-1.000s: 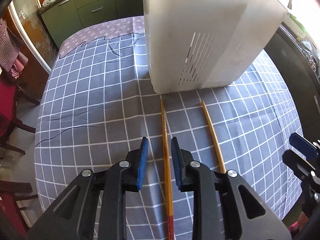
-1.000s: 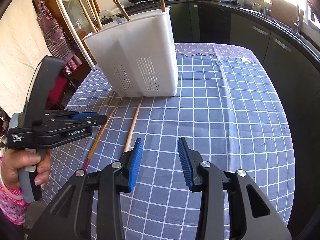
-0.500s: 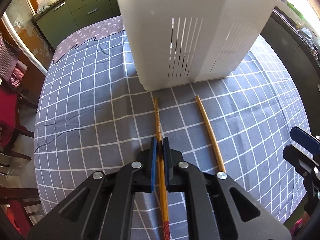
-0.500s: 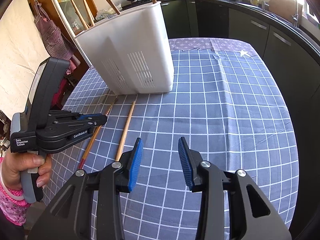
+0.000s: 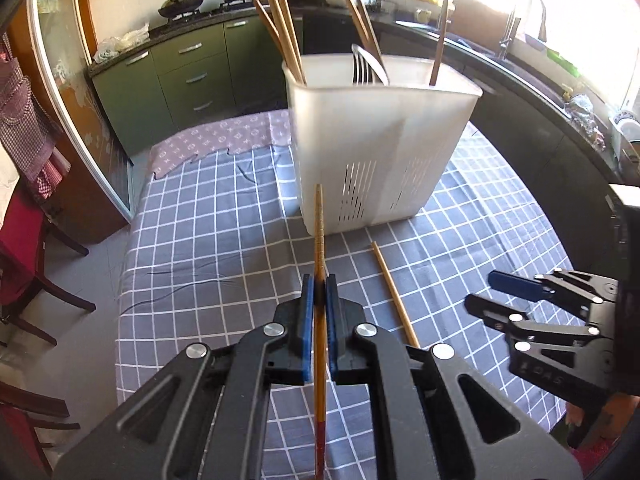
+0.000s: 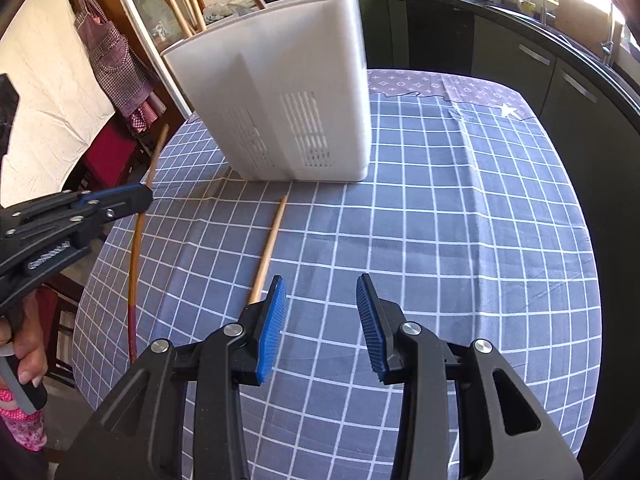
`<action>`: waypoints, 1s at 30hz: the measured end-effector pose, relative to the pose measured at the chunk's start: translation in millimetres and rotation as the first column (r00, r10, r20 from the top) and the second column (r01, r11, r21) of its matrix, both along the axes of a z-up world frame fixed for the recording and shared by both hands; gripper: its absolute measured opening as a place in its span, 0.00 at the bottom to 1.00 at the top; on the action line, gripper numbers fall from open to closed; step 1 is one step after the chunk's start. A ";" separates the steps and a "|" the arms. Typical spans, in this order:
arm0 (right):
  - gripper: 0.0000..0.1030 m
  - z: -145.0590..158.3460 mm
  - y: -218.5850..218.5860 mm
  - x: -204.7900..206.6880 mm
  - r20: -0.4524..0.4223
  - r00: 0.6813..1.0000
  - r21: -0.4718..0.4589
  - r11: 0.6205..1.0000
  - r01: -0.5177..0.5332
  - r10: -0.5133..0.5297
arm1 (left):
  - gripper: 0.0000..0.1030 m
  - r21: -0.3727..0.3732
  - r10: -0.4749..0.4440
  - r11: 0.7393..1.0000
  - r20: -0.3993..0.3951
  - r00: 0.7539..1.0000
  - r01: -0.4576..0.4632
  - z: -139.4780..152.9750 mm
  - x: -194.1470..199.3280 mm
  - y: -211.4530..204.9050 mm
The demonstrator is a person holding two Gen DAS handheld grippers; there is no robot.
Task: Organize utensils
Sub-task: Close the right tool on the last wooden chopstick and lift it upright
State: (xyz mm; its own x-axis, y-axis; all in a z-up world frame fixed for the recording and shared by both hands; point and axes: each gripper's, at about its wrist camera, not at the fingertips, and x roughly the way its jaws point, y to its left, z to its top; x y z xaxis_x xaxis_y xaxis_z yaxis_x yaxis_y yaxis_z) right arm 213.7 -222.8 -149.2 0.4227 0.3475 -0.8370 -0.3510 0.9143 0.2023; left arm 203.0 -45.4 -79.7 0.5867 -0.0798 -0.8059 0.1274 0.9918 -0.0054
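Observation:
My left gripper is shut on an orange chopstick with a red end, lifted off the checked tablecloth and pointing toward the white utensil holder. The holder stands upright with several chopsticks and a fork in it. From the right wrist view the same held chopstick hangs in the air in the left gripper. A second, plain wooden chopstick lies flat on the cloth before the holder. My right gripper hovers open just right of that chopstick's near end, nothing between its pads.
The table carries a blue-grey checked cloth, rounded at its near and right edges. Dark kitchen cabinets and a counter ring the far side. Red chairs stand off the table's left edge. A hand grips the left tool.
The left gripper closed on the orange chopstick and lifted it off the cloth, tipping up so the holder's top came into view. The right gripper drifted slightly, still open.

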 end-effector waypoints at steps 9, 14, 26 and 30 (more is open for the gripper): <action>0.36 -15.8 55.6 24.8 -0.055 0.997 -0.109 0.993 -0.051 0.045 | 0.06 -0.033 -0.020 0.999 0.114 0.993 0.024 34.6 -29.3 7.4; 0.36 -26.8 67.2 32.0 -0.076 0.997 -0.149 0.988 -0.037 0.026 | 0.06 -0.052 -0.029 0.998 0.130 0.991 0.036 37.5 -35.0 10.1; 0.18 -38.4 86.8 37.7 -0.060 0.998 -0.190 0.982 -0.010 -0.001 | 0.06 -0.065 -0.040 0.997 0.141 0.989 0.050 36.4 -38.1 13.5; 0.08 -38.8 79.3 35.2 -0.054 0.999 -0.166 0.986 -0.008 -0.001 | 0.06 -0.067 -0.041 0.996 0.142 0.989 0.050 36.2 -38.1 13.5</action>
